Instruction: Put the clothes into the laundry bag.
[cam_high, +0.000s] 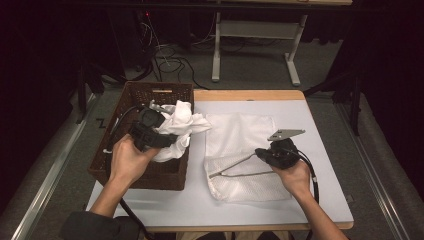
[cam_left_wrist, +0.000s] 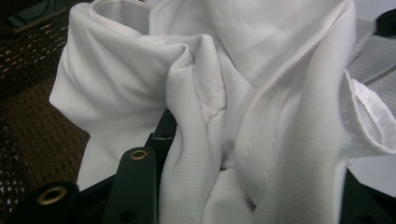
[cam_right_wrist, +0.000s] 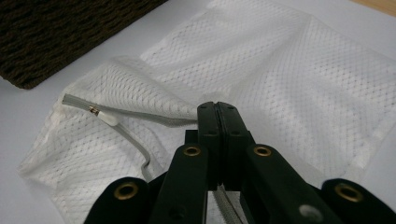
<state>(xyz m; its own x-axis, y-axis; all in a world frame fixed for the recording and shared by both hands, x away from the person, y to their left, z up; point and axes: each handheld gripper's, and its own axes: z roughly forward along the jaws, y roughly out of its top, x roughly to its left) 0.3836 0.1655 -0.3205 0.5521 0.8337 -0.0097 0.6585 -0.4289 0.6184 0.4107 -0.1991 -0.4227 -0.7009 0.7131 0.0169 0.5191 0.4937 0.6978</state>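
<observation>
High view — mesh bag (cam_high: 240, 155) near basket (cam_high: 131, 95).

Desk (cam_high: 310, 200) topped in pale grey with a wooden far edge, bearing a brown wicker basket (cam_high: 131, 172) at the left and a white mesh zip bag (cam_high: 240, 150) lying flat mid-surface.
</observation>
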